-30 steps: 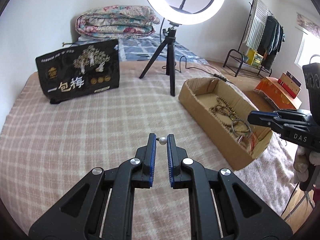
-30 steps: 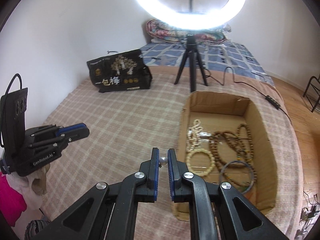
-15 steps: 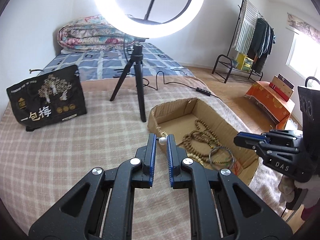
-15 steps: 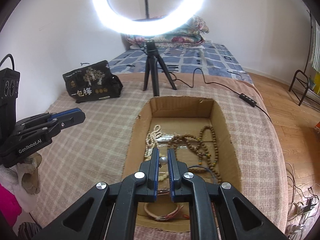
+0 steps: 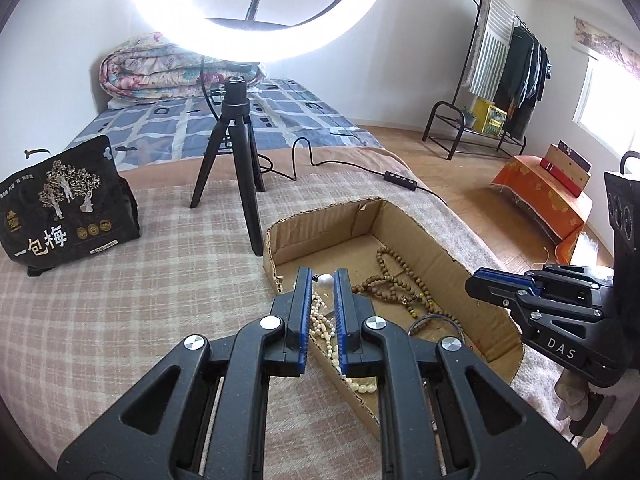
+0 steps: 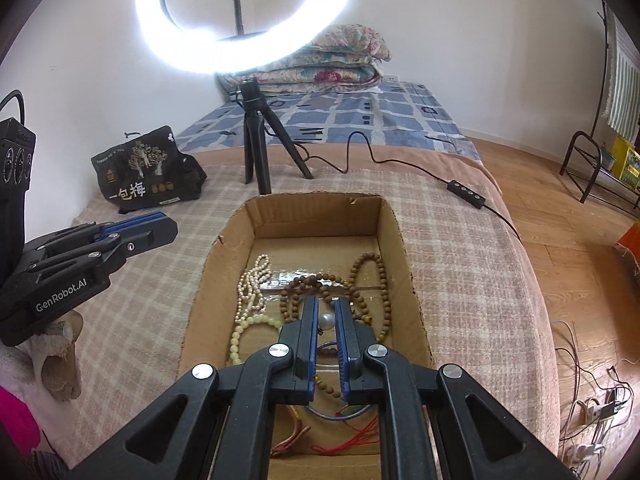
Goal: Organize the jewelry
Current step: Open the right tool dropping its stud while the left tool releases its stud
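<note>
Both hands have carried across from the checked blanket to the cardboard box (image 6: 404, 264). The left hand-held gripper (image 5: 323, 280) and right hand-held gripper (image 6: 327, 312) each pinch a pearl (image 5: 325, 280) (image 6: 327, 321) at the fingertips, bead necklaces (image 6: 320, 284) below them.

Cardboard box (image 6: 404, 248) is open-topped; access from above is unobstructed. Bare floor remains only at its far end; bead strands (image 6: 320, 284) cover the near part. Ring-light tripod (image 6: 256, 148) stands just beyond the far wall, its cable (image 6: 400, 160) trailing right across the bed (image 6: 480, 280). Black bag (image 6: 148, 172) blocks the far left
</note>
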The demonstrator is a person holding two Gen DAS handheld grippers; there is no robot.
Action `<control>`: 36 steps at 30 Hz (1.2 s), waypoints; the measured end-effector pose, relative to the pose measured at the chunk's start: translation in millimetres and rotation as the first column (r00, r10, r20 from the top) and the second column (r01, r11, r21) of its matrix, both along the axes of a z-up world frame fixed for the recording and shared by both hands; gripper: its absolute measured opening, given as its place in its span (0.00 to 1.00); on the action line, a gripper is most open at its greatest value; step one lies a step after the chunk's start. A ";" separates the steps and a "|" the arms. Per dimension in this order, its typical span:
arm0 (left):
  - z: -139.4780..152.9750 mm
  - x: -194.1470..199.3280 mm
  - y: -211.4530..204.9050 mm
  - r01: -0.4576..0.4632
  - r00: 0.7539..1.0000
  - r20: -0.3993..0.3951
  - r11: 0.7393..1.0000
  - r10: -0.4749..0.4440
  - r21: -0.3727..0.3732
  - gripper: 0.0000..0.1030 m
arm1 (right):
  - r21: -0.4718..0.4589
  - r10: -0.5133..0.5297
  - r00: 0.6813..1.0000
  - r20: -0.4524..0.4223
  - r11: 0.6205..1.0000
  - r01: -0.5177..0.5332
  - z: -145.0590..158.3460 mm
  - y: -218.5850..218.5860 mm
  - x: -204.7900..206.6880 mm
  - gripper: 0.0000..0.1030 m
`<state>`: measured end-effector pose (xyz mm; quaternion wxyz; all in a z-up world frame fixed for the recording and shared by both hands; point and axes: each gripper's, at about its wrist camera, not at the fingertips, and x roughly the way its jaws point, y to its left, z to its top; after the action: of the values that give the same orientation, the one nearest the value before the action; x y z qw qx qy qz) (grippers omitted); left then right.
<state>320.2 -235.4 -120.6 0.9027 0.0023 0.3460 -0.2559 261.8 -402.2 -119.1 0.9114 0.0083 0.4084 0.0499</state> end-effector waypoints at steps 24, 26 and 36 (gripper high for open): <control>2.5 -5.7 -16.9 0.016 0.999 0.036 0.999 -0.017 0.033 0.53 | -0.018 -0.031 0.999 -0.006 0.999 0.031 -6.5 -5.8 -2.2 0.49; 5.6 -8.4 -14.9 0.002 0.998 0.064 1.000 -0.004 0.028 0.58 | -0.029 -0.044 0.999 0.006 0.999 0.044 -5.4 -6.3 -3.9 0.58; 8.7 -10.1 -14.2 -0.012 0.997 0.073 0.999 0.009 0.035 0.67 | -0.055 -0.086 0.996 0.023 0.995 0.087 -4.0 -9.3 -5.5 0.87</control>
<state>310.2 -249.6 -111.9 0.9158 0.0256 0.3174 -0.2449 256.3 -411.5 -123.1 0.9168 0.0001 0.3994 -0.0009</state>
